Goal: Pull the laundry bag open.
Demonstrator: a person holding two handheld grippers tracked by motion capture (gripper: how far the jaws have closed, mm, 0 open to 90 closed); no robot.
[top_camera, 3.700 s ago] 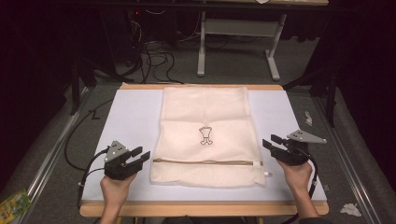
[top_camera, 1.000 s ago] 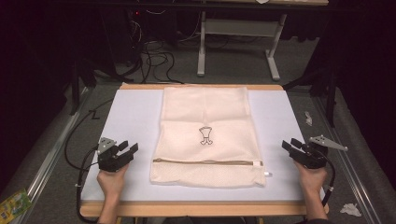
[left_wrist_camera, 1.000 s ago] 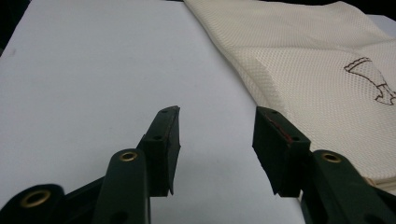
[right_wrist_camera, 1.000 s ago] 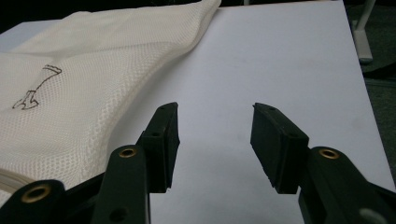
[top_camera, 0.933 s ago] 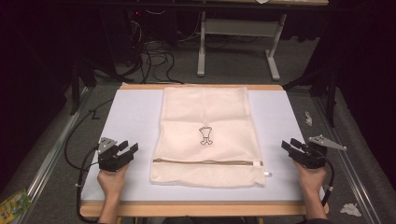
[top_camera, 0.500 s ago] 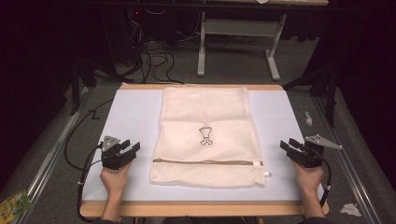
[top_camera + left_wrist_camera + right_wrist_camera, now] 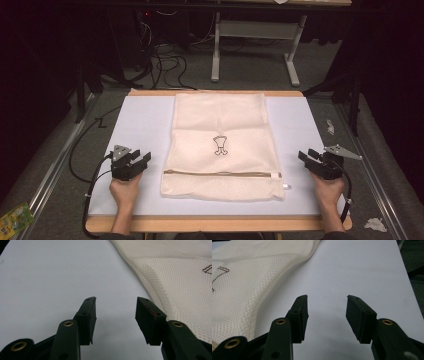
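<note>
White table top (image 7: 145,125) sits in a dark room. Left gripper (image 7: 134,161) and right gripper (image 7: 312,159) rest near the front, jaws apart, holding nothing. Between them lies a flat mesh bag (image 7: 220,135), its zipper (image 7: 220,174) near, probably ready for grabbing.

A cream mesh laundry bag (image 7: 222,145) is laid flat at the table's middle, its zipper (image 7: 222,174) closed along the near end.
</note>
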